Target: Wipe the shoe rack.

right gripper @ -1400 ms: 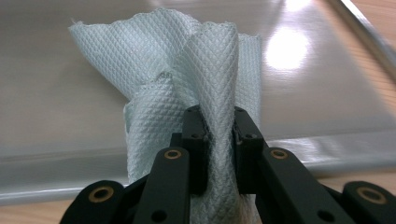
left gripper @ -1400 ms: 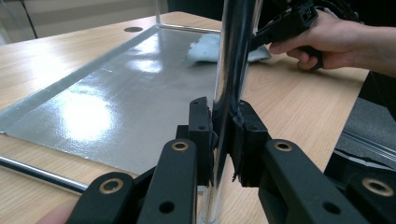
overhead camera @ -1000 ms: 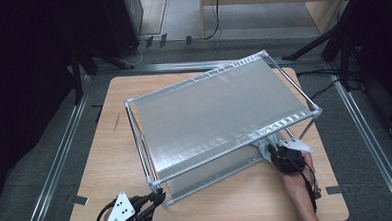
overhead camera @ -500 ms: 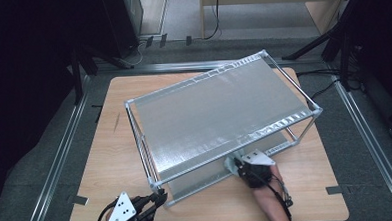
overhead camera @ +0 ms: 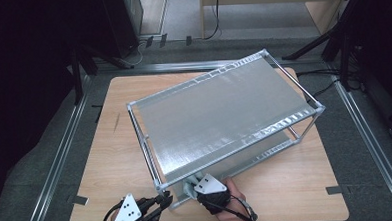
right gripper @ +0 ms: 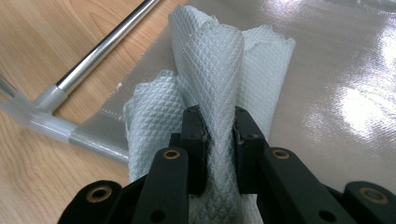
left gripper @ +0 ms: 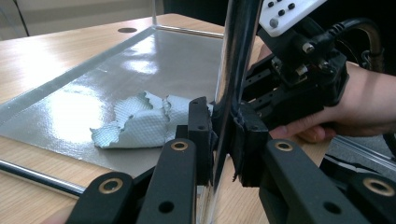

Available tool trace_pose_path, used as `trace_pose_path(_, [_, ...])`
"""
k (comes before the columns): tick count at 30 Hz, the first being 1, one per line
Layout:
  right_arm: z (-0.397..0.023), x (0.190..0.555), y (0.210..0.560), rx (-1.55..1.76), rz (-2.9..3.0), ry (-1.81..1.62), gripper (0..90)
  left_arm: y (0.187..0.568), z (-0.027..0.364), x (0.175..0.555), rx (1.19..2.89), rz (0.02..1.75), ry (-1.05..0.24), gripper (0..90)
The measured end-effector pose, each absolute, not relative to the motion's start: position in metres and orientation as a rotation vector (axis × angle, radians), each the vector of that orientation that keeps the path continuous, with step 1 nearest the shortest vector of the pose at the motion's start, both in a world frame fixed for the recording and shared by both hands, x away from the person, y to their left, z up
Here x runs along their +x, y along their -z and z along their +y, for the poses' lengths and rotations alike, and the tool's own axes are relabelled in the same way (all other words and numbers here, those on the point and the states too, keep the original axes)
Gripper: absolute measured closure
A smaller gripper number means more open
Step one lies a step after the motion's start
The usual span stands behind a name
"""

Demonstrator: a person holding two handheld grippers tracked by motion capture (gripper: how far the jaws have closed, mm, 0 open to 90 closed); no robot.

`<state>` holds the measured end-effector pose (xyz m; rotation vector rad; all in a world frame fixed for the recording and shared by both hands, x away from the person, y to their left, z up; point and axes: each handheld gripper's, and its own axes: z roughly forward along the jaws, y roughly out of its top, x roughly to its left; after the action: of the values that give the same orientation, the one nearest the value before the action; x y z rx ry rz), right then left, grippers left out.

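Observation:
A two-tier metal rack (overhead camera: 219, 119) with silvery shelves stands on the wooden table (overhead camera: 111, 154). My left gripper (overhead camera: 164, 198) is at the rack's near left corner, shut on the shiny upright post (left gripper: 233, 60); the pads press it from both sides (left gripper: 223, 126). Just to its right, my right gripper (overhead camera: 190, 187) reaches under the top shelf. It is shut on a pale quilted cloth (right gripper: 210, 70), which rises bunched between its jaws (right gripper: 218, 123). The cloth (left gripper: 135, 123) lies on the lower shelf (left gripper: 154, 60) next to the post.
The rack takes up most of the table and sits at an angle to it. A chrome rail (right gripper: 107, 44) and a corner joint (right gripper: 51, 116) border the lower shelf. Bare wood (overhead camera: 282, 192) lies along the near right edge. Dark stands and cables surround the table.
My right gripper has slid left along the rack's near edge, from the right corner to beside the left gripper, with the cloth in it. The left gripper has stayed on the post.

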<state>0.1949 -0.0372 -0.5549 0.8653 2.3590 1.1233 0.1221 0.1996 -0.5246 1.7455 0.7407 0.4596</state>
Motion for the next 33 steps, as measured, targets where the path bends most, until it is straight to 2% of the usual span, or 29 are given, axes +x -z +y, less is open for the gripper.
trace_pose_path(6, [-0.065,0.215,0.555,0.953,2.305,-1.1,78.0,0.525,0.2,0.123,1.751,0.732,-0.458,80.1])
trace_pose_path(18, [-0.161,0.263,0.552,1.184,2.098,-0.97,78.1,0.525,0.202,0.125,1.748,0.739,-0.457,79.8])
trace_pose_path(33, [-0.254,0.283,0.546,1.451,1.839,-0.907,77.0,0.524,0.209,0.127,1.732,0.777,-0.478,79.6])
